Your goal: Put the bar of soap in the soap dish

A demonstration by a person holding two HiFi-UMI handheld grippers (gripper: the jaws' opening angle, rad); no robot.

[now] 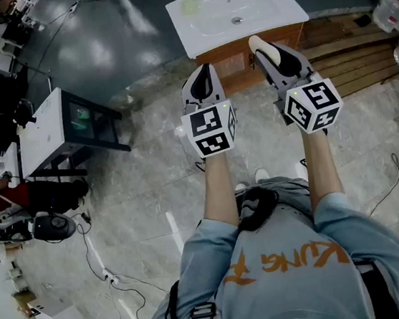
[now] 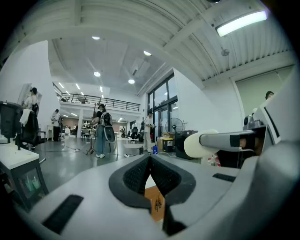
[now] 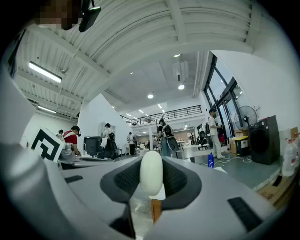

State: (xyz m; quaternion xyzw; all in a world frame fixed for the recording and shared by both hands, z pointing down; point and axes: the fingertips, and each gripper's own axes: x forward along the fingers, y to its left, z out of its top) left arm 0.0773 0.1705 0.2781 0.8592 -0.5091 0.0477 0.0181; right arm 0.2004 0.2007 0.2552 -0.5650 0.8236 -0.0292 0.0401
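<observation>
At the far left of the head view a white cabinet [image 1: 48, 134] stands on the grey floor, well apart from the work. Right of it, near the frame's middle, the left gripper [image 1: 205, 69] is held out roughly level; its own view shows the dark ribbed pads meeting at the tip with nothing between them, so it is closed and empty. Above it, at top centre, sits the white washbasin [image 1: 268, 11], and a pale greenish piece on its left part is probably the soap dish [image 1: 190, 7], too small to be sure. Further right, the right gripper [image 1: 267, 53] pinches the bar of soap [image 1: 258, 44], a cream oval seen edge-on in that gripper's view, clamped across its flat faces and jutting past the tips toward the basin. The bar looks light, rigid and smooth, so likely slippery. Those broad faces are the sensible hold, taken firmly and kept level, since a tilted or loose pinch could let it squirt out.
</observation>
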